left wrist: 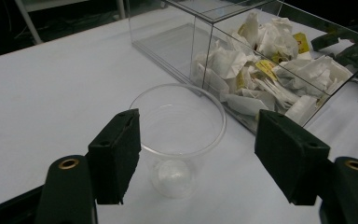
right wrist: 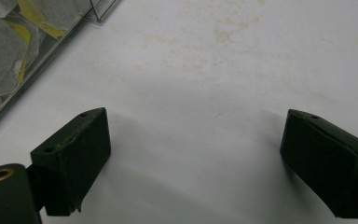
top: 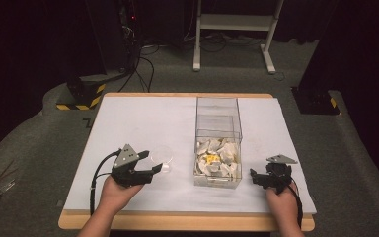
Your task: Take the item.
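Observation:
A clear plastic cup (top: 162, 158) stands upright and empty on the white table (top: 143, 123), left of a clear box (top: 218, 123). The box's near half holds several white tea bags with yellow tags (top: 216, 160). My left gripper (top: 152, 163) is open right at the cup. In the left gripper view the cup (left wrist: 179, 140) stands between the two wide-apart black pads (left wrist: 116, 158) and touches neither. My right gripper (top: 257, 177) rests open on the table to the right of the box. In the right gripper view it (right wrist: 196, 126) has bare table between its pads, with the box's corner (right wrist: 23, 51) at upper left.
The far half of the clear box (left wrist: 168, 37) is empty behind a divider. A white stand's legs (top: 234, 29) and a black-and-yellow striped base (top: 81, 98) stand on the floor beyond the table, with cables (top: 143, 69) between them. The table's wooden front edge (top: 187, 222) runs near the person's hands.

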Action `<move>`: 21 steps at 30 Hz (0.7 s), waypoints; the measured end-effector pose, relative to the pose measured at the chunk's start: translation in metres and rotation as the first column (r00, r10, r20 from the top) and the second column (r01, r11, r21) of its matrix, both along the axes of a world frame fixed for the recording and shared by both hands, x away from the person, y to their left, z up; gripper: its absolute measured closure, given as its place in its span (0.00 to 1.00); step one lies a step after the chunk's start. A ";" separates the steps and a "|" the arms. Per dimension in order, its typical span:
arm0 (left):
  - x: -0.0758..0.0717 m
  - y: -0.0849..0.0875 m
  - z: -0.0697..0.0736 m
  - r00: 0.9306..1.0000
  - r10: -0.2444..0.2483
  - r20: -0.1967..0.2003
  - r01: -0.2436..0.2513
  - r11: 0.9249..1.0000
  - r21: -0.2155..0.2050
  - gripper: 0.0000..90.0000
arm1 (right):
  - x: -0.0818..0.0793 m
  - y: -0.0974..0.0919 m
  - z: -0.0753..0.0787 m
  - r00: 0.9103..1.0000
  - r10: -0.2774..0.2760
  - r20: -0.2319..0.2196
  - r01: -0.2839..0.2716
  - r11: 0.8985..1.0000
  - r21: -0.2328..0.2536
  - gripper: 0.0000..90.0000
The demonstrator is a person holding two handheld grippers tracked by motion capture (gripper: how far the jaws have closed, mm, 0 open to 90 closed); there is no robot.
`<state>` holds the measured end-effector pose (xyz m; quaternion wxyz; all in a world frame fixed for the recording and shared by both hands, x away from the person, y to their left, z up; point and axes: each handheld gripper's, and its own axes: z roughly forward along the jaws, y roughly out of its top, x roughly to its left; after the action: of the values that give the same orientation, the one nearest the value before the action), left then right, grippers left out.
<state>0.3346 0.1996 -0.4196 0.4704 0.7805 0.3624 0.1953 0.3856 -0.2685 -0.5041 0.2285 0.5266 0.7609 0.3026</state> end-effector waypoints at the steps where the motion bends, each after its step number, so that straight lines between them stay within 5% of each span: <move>1: 0.000 -0.001 0.001 1.000 -0.002 0.001 0.002 1.000 0.001 0.35 | 0.000 0.000 0.000 1.000 0.000 0.000 0.000 1.000 0.000 0.09; 21: 0.008 -0.019 0.008 0.999 -0.055 0.001 0.055 0.998 -0.016 0.35 | 0.000 0.000 0.000 1.000 0.003 0.003 -0.003 1.000 -0.001 0.10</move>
<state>0.3430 0.1808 -0.4113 0.4820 0.7862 0.3424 0.1796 0.3854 -0.2684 -0.5041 0.2293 0.5248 0.7616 0.3032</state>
